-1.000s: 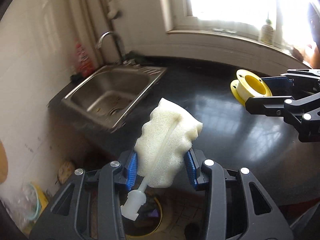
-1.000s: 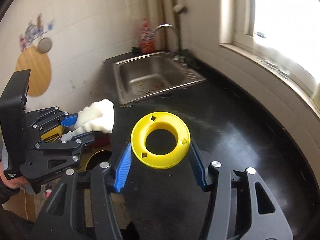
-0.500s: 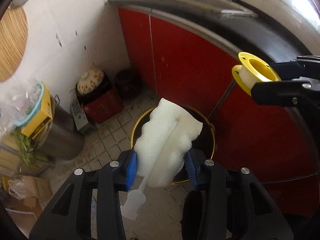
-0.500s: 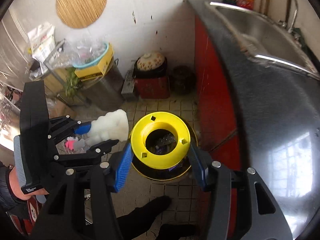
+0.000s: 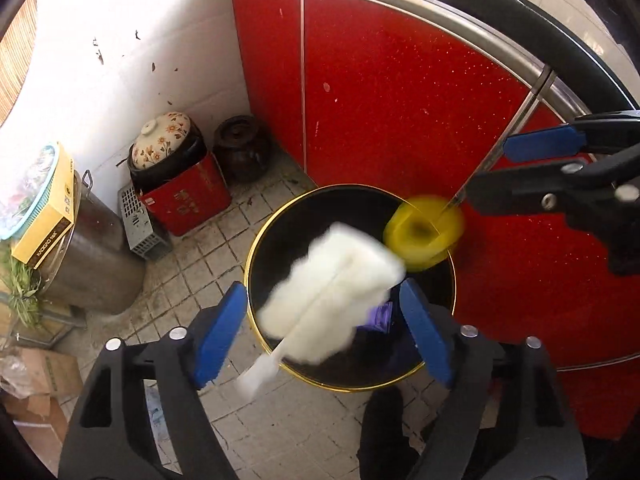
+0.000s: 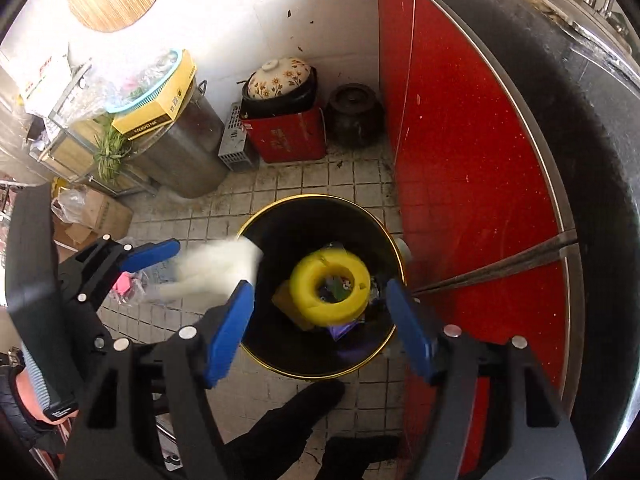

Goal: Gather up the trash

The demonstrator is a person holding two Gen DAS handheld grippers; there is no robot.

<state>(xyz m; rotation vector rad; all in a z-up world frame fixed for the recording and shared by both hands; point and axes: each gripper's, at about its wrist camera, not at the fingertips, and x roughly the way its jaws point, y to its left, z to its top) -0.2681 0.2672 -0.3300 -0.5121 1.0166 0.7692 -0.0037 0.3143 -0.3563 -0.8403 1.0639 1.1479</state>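
A black trash bin with a gold rim (image 5: 256, 240) (image 6: 394, 240) stands on the tiled floor below both grippers. My left gripper (image 5: 322, 332) is open; the white sponge brush (image 5: 328, 300) is blurred, falling free between its jaws over the bin, and shows in the right wrist view (image 6: 212, 270) too. My right gripper (image 6: 320, 324) is open; the yellow spool (image 6: 330, 286) is loose in the air over the bin's trash, also blurred in the left wrist view (image 5: 424, 236).
Red cabinet doors (image 5: 400, 100) under a black counter edge (image 6: 580, 120) stand right of the bin. A red box with a flowered clay pot (image 5: 168, 148), a dark jar (image 5: 242, 148), a steel drum (image 5: 92, 252) and cardboard boxes (image 6: 96, 216) lie left.
Both grippers opened over the bin. The sponge brush and the yellow spool left the jaws and are dropping toward the bin.
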